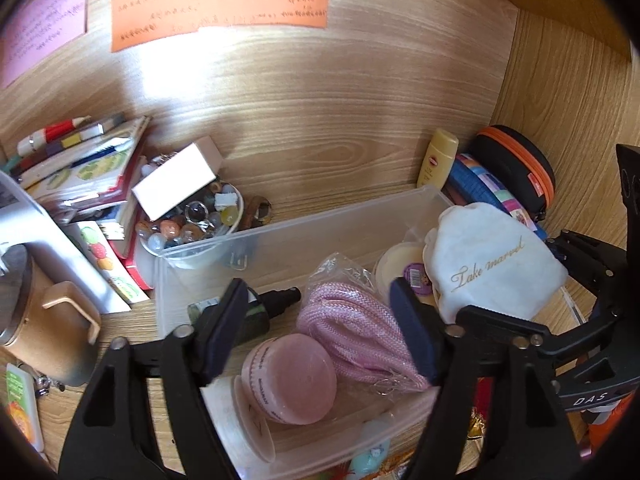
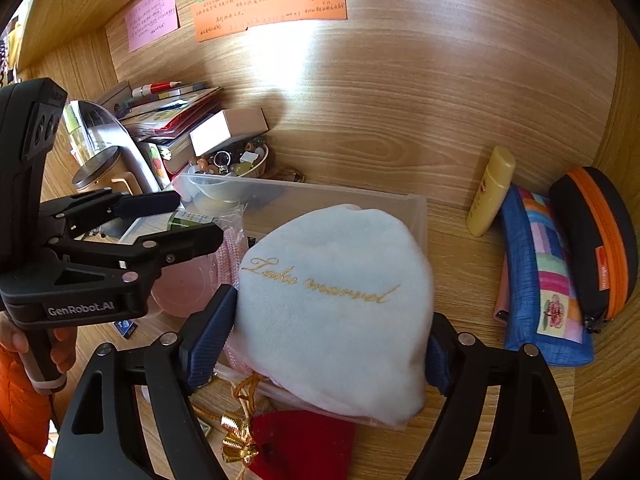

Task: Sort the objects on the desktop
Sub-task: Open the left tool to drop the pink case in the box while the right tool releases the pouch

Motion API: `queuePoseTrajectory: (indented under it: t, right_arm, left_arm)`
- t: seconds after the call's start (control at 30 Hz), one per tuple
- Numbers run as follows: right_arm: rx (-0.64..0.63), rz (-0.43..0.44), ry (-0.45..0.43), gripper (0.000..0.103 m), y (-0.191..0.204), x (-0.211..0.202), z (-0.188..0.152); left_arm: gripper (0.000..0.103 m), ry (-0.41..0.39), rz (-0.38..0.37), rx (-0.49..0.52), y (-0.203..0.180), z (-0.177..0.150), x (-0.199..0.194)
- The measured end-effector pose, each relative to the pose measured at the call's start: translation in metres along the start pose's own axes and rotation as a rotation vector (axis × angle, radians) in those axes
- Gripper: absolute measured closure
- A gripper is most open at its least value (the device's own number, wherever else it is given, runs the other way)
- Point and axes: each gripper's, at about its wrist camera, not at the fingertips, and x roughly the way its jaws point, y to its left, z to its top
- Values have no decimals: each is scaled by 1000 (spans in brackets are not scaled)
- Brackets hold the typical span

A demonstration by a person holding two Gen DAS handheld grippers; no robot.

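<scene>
Here white pouch point(image 2: 336, 304) sits between right gripper point(image 2: 320, 344) pads.

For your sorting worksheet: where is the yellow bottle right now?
In both views the yellow bottle stands at the back right, against the wooden wall, between the clear plastic bin and the patchwork pouch.

White pouch between the right gripper's pads

The right gripper point(image 2: 330, 346) has a white pouch point(image 2: 336, 312) between its 2 blue pads, over a clear plastic bin point(image 2: 416, 208); the left gripper point(image 2: 200, 220) hovers open alongside.
</scene>
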Motion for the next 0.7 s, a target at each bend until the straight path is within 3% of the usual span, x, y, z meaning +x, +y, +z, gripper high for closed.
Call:
queuePoseTrajectory:
  t: [0.23, 0.4, 0.7]
  right_arm:
    - [-28, -76, -28, 19, 5, -15, -2]
    - [-52, -134, -70, 10, 10, -30, -6]
    - [-57, -157, -116, 5, 19, -57, -15]
  left_arm:
    - [20, -24, 12, -5, 2, -4, -20]
    - [17, -46, 16, -18, 7, -9, -35]
    - [12, -75, 38, -46, 20, -19, -62]
